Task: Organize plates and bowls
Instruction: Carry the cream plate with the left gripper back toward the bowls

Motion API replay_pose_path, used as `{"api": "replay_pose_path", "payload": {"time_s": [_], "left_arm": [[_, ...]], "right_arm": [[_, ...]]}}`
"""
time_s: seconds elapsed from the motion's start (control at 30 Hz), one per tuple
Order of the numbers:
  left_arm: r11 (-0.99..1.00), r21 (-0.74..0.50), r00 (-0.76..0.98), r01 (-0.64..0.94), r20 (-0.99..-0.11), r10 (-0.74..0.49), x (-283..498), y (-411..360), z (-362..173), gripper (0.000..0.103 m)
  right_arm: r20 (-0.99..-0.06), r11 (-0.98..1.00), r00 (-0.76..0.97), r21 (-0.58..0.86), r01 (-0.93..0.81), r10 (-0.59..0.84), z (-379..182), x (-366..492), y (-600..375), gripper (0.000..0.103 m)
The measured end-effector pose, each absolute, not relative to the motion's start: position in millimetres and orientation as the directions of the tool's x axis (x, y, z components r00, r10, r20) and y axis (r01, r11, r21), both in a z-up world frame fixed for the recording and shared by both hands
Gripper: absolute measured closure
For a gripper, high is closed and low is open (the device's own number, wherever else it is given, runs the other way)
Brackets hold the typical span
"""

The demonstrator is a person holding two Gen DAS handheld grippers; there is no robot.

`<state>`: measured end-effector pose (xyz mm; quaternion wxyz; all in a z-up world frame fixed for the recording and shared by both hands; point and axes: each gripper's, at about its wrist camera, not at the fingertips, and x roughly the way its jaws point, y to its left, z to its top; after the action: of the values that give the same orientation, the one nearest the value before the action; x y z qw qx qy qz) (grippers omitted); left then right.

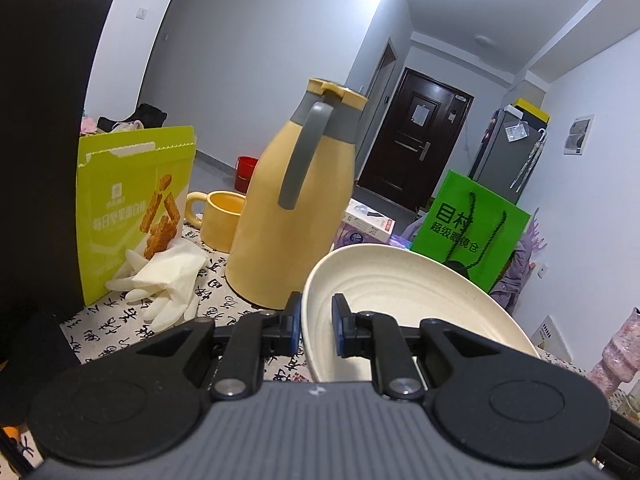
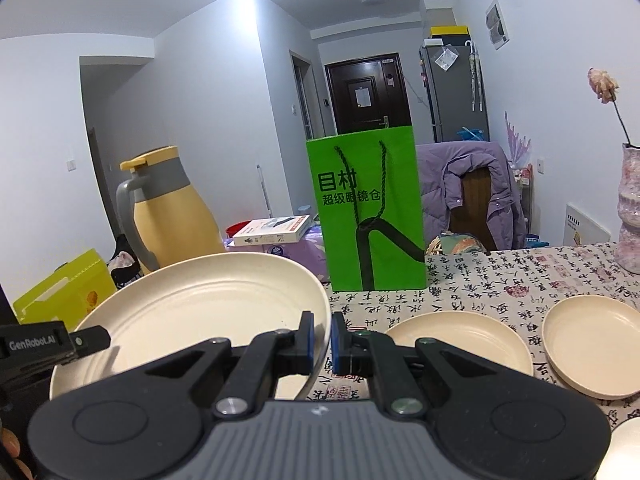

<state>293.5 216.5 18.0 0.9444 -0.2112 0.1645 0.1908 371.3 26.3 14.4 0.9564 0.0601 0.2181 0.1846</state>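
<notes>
- Left gripper (image 1: 316,322): blue pads clamped on the left rim of the large cream-coloured round plate (image 1: 408,300).
- Right gripper (image 2: 321,340): pads clamped on the same plate's right rim; plate raised above the calligraphy-print tablecloth (image 2: 500,276).
- Yellow thermos jug (image 1: 296,208) stands beyond; two smaller cream plates (image 2: 464,340) lie to the right.

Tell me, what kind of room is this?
Probably a lived-in flat's dining area: a table with a calligraphy-print cloth and plates, a fridge by the front door, and a thermos.
</notes>
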Motion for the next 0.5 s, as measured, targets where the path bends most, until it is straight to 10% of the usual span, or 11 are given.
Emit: {"api": "replay_pose_path", "payload": {"time_s": [0.5], "left_arm": [[0.855,-0.331,0.889,-0.399,-0.366,0.274,260,191,34,0.088]], "right_arm": [[-0.361,0.923,0.853,0.217,-0.316,0.377,27,333,-4,0.095]]}}
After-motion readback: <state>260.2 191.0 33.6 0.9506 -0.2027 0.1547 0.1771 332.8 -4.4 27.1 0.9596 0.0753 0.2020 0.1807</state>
